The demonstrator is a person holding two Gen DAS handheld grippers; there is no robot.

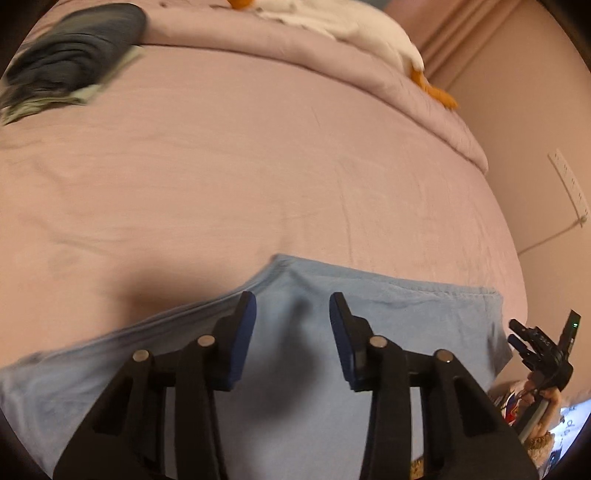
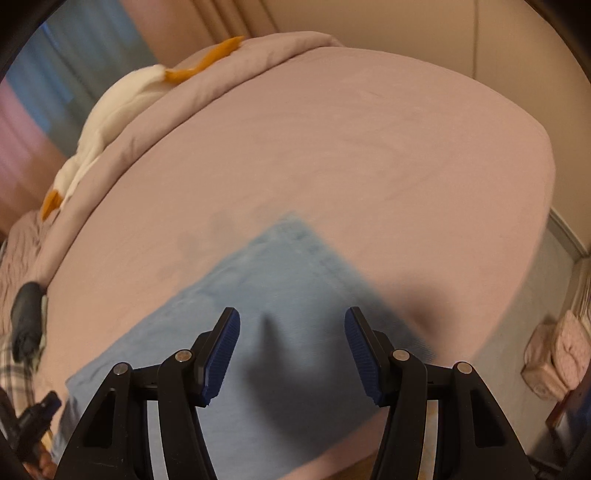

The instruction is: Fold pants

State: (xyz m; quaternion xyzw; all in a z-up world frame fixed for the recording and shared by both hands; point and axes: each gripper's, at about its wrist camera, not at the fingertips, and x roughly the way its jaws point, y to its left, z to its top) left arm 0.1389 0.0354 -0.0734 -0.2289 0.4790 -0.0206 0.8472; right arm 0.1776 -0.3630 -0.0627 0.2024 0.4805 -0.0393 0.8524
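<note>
Light blue pants (image 1: pixel 369 317) lie flat on the pink bed sheet (image 1: pixel 258 166), near the bed's front edge. My left gripper (image 1: pixel 292 306) hovers over them, open, nothing between its blue pads. In the right wrist view the same pants (image 2: pixel 280 280) spread as a blurred blue sheet with one corner pointing away. My right gripper (image 2: pixel 291 321) is open above them and holds nothing. The right gripper (image 1: pixel 543 347) also shows at the right edge of the left wrist view, and the left gripper (image 2: pixel 37 413) shows at the lower left of the right wrist view.
A dark folded garment (image 1: pixel 74 48) on a pale one lies at the bed's far left. A white and orange plush toy (image 1: pixel 369 33) rests on the rolled pink duvet (image 1: pixel 424 110). A pink bag (image 2: pixel 557 354) sits on the floor at right. A wall socket strip (image 1: pixel 569 184) is on the wall.
</note>
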